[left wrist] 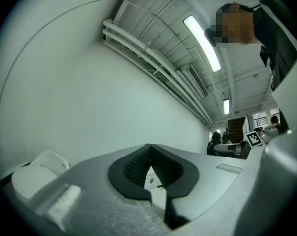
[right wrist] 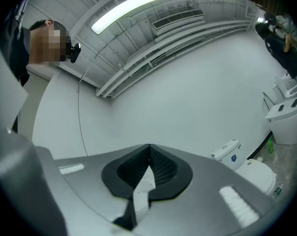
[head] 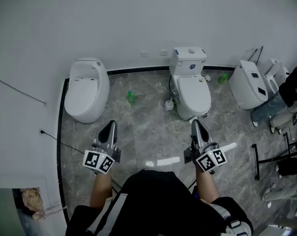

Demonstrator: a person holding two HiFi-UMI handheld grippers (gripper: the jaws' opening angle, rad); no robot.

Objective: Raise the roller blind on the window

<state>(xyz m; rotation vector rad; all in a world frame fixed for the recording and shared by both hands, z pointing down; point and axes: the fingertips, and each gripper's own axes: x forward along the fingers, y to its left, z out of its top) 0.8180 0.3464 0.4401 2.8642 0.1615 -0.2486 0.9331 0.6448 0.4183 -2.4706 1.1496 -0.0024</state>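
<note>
No window or roller blind shows in any view. In the head view my left gripper [head: 110, 123] and right gripper [head: 195, 122] are held side by side above a grey marble floor, both pointing toward a white wall. Each is shut with nothing between its jaws. The left gripper view shows the left gripper [left wrist: 149, 145] with its black pads together against a bare white wall. The right gripper [right wrist: 149, 146] looks the same in its own view, aimed slightly upward at wall and ceiling.
Three white toilets stand along the wall: a rounded one [head: 87, 90] at left, one with a tank [head: 190, 82] ahead of the right gripper, another [head: 249, 82] at right. Green bottles [head: 131, 97] lie on the floor. A person [head: 290, 97] and a black stand [head: 266, 159] are at right.
</note>
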